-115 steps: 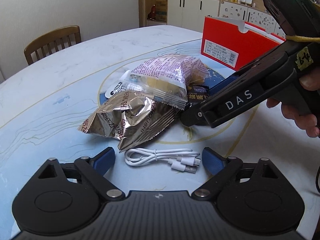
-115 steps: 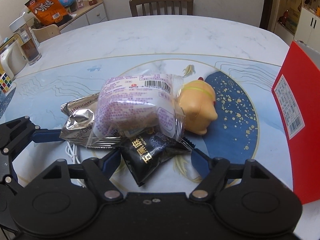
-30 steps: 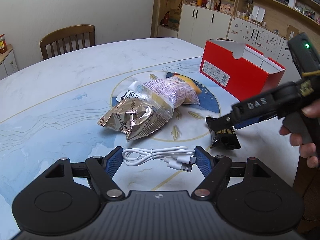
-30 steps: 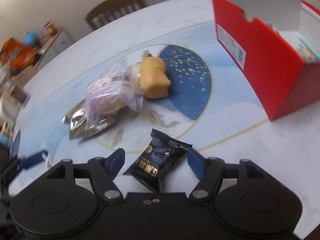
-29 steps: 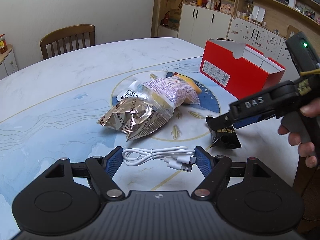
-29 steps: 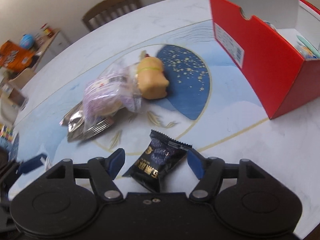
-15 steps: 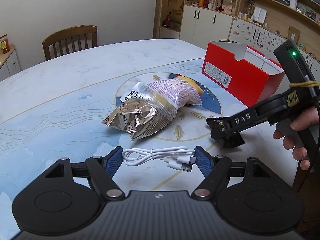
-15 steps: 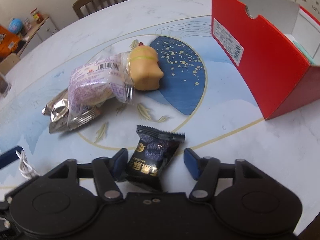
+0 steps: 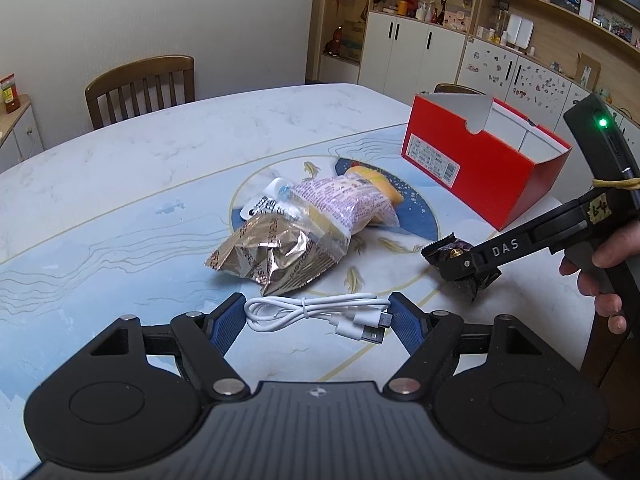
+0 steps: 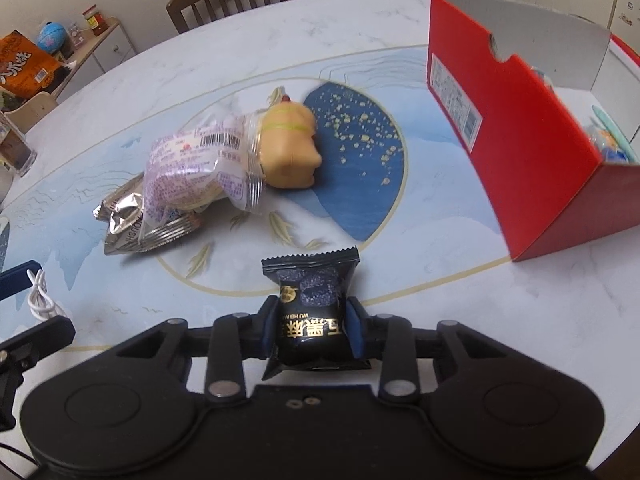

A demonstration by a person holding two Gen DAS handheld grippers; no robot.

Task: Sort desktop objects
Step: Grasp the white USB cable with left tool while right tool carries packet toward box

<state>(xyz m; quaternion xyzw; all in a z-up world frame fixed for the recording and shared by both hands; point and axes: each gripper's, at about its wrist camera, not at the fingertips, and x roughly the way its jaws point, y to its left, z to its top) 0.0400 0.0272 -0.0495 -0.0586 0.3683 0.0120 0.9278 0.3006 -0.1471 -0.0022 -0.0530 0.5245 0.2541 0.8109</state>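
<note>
A black snack packet (image 10: 310, 284) sits between the blue pads of my right gripper (image 10: 312, 316). Its jaws are closing and both pads press the packet's sides. The left wrist view shows the same packet (image 9: 448, 246) in the right gripper (image 9: 460, 268), low over the table near its right edge. My left gripper (image 9: 316, 306) stands open with a coiled white USB cable (image 9: 352, 322) lying on the table between its fingers, untouched. A purple bread bag (image 9: 344, 204), a gold foil bag (image 9: 272, 256) and a yellow toy (image 10: 288, 144) lie together mid-table.
An open red box (image 10: 520, 152) with several small items inside stands at the right, beyond the packet. A person's hand (image 9: 608, 264) holds the right gripper. A wooden chair (image 9: 140, 84) is at the table's far side. The table edge (image 9: 576, 292) runs close on the right.
The right gripper's jaws have come together onto the black packet, which now stands straight between the pads. The left gripper and the cable have stayed put.
</note>
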